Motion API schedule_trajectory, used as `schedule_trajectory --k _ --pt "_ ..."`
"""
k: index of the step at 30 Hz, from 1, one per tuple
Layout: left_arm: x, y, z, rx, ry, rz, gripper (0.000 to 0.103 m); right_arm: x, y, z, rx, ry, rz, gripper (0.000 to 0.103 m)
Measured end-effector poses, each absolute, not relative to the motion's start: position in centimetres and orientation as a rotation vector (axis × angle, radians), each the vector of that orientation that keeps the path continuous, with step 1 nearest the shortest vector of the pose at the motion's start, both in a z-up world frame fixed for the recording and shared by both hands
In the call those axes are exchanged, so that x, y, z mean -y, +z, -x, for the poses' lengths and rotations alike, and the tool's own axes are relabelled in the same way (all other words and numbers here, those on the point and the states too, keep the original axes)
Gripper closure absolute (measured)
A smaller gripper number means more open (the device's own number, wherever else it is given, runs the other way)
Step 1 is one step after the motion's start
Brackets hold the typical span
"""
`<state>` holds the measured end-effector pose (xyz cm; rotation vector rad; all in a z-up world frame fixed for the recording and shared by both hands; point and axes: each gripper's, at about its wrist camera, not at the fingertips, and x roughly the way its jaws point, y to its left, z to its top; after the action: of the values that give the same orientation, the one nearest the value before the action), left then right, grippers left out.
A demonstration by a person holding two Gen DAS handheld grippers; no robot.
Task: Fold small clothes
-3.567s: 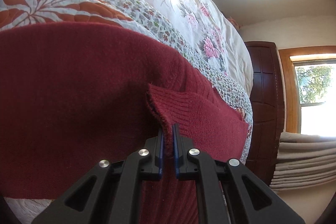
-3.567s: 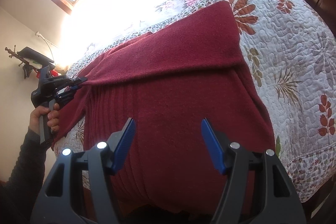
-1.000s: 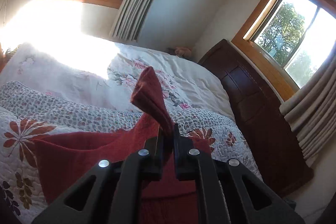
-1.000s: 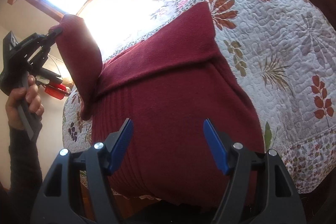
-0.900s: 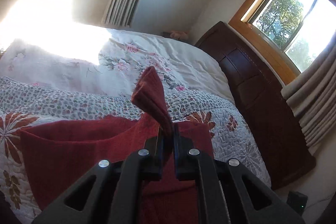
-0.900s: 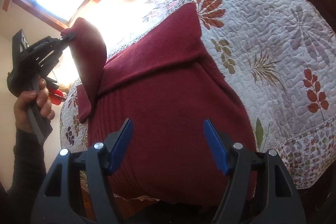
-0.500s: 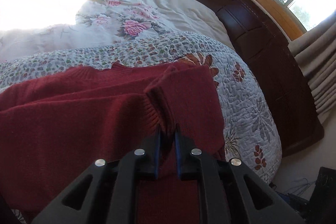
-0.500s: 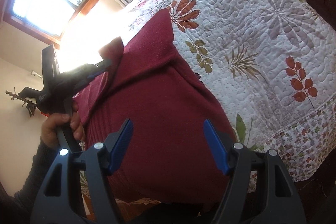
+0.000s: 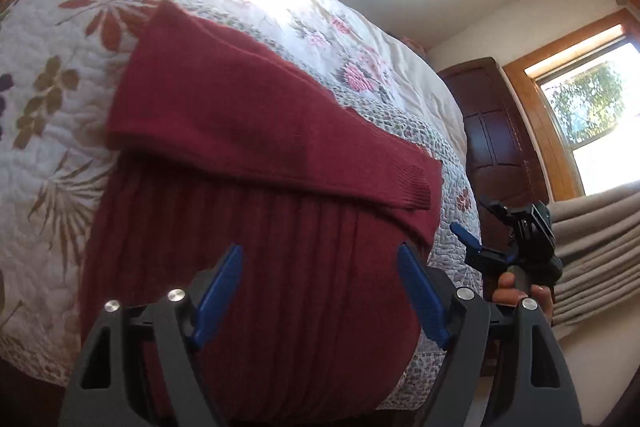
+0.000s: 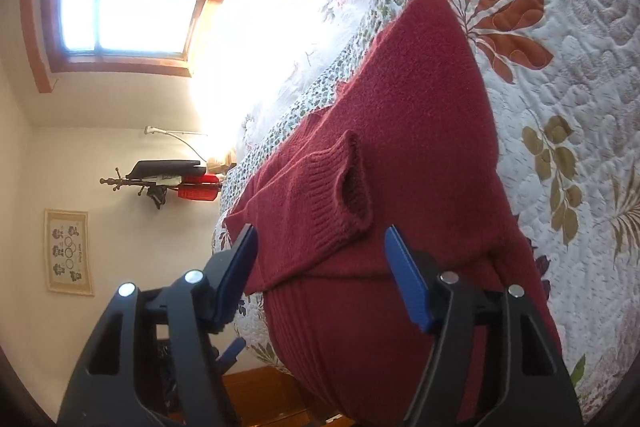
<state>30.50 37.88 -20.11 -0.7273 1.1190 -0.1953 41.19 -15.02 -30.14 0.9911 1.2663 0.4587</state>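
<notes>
- While the red sweater (image 9: 248,235) lies spread on the quilted bed (image 9: 52,131), both sleeves are seen folded across its chest.
- One sleeve (image 9: 280,143) is laid flat across the sweater's upper part, its ribbed cuff (image 9: 416,183) ending at the sweater's edge nearest the dark wooden headboard (image 9: 496,139).
- In the right wrist view that cuff (image 10: 344,195) is seen with its opening facing up, resting on top of the sweater (image 10: 420,211).
- The left claw (image 9: 320,291) is held above the sweater's ribbed lower part, its blue-padded jaws spread wide apart with nothing between them.
- The right claw (image 10: 320,275) is likewise held wide apart and empty, just in front of the cuff.
- The right claw (image 9: 466,241) is also seen from the left wrist view, beside the sweater's edge, gripped by a hand (image 9: 520,291).
</notes>
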Motion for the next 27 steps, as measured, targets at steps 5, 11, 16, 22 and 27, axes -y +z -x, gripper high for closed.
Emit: schedule_trajectory --k 5,11,16,22,27 --pt "-44.1 -22.4 -25.0 -1.098 -0.008 0.913 0.022 13.5 -32.4 -44.1 -1.350 0.475 -0.989 0.040" --pt "-45.8 -23.9 -22.9 -1.097 0.058 0.975 0.022 11.5 -32.4 -45.3 -1.371 0.545 -0.976 0.052" --pt "-44.9 -23.8 -23.5 -1.100 0.039 0.972 0.022 10.4 -32.3 -46.6 -1.384 0.539 -0.969 0.082" --pt "-44.0 -23.9 -24.8 -1.116 0.020 0.965 0.022 8.8 -28.0 -47.5 -1.317 0.595 -0.901 0.097" --pt "-43.4 -24.0 -26.0 -1.122 0.002 0.953 0.022 9.3 -22.8 -47.4 -1.206 0.634 -0.820 0.097"
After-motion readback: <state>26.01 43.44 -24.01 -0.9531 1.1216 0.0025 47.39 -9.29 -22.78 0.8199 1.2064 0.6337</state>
